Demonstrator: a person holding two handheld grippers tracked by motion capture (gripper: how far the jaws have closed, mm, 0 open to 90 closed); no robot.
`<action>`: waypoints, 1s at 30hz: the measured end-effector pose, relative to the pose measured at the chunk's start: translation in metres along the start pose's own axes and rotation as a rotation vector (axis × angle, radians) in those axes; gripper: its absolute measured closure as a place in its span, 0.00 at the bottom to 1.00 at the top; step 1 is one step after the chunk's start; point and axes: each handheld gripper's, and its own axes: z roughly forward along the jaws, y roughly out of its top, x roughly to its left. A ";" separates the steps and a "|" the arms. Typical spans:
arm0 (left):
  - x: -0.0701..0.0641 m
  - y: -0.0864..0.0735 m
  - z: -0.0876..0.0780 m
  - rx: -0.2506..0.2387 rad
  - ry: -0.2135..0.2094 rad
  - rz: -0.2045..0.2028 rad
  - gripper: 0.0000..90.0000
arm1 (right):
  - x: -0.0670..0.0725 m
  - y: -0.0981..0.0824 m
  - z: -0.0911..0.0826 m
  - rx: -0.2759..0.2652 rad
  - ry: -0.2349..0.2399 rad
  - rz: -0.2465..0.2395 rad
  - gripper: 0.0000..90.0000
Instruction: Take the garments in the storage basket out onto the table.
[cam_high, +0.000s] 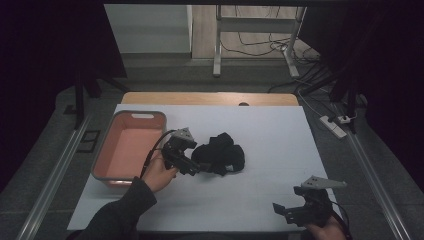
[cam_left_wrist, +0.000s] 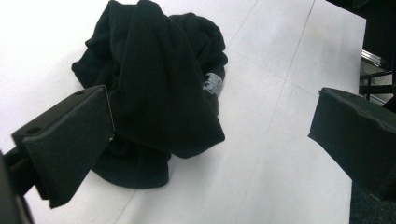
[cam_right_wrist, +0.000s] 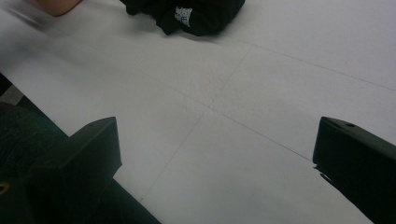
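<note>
High view: a crumpled black garment (cam_high: 220, 153) lies mid-worktop (cam_high: 260, 130), just right of a pink tub (cam_high: 131, 145) with a grey rim. The left gripper (cam_high: 192, 169) sits between tub and garment, its fingers (cam_left_wrist: 65, 140) spread wide, one against the cloth's near edge. The right gripper (cam_high: 285, 210) rests at the near right corner, well apart from the garment, fingers (cam_right_wrist: 79, 154) apart over bare worktop.
</note>
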 end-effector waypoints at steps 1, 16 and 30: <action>-0.001 -0.001 -0.001 -0.002 0.005 0.000 0.00 | 0.000 0.000 0.000 0.000 0.001 0.001 0.01; -0.005 -0.021 -0.024 -0.037 -0.003 -0.056 0.00 | 0.000 0.000 0.000 -0.004 0.000 0.005 0.01; -0.009 -0.048 -0.043 -0.048 0.015 -0.086 0.00 | 0.000 0.000 0.000 -0.003 0.001 0.003 0.01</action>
